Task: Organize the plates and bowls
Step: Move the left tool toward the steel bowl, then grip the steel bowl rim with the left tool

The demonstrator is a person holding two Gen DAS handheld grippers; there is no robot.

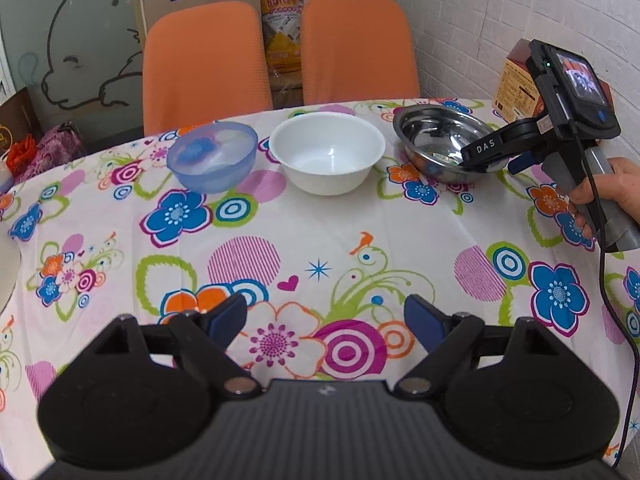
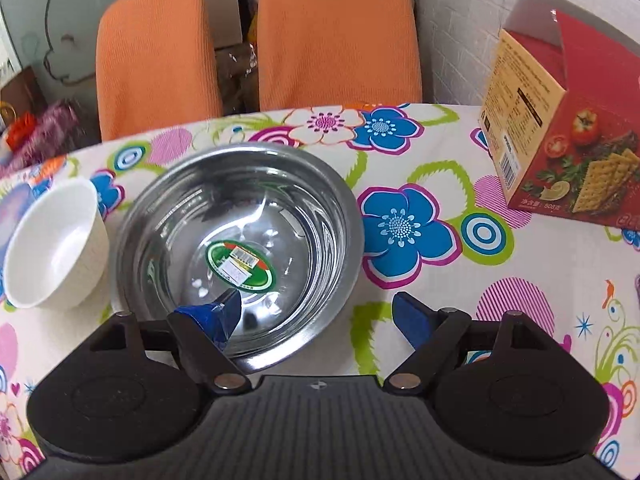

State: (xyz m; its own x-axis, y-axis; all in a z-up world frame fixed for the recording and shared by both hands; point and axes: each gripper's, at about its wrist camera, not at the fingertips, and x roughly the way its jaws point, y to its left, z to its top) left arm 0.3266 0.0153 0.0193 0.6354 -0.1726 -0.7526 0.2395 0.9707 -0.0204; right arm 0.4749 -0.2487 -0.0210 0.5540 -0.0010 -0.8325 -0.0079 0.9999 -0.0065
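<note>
Three bowls stand in a row on the floral tablecloth: a translucent blue bowl at the left, a white bowl in the middle, a steel bowl at the right. My right gripper is open and straddles the near rim of the steel bowl, its left finger inside, its right finger outside. The white bowl sits just left of it. My left gripper is open and empty above the cloth, well short of the bowls.
Two orange chairs stand behind the table. A red cracker box stands on the table at the far right. Bags and a cardboard box sit behind the chairs. A white brick wall is at the right.
</note>
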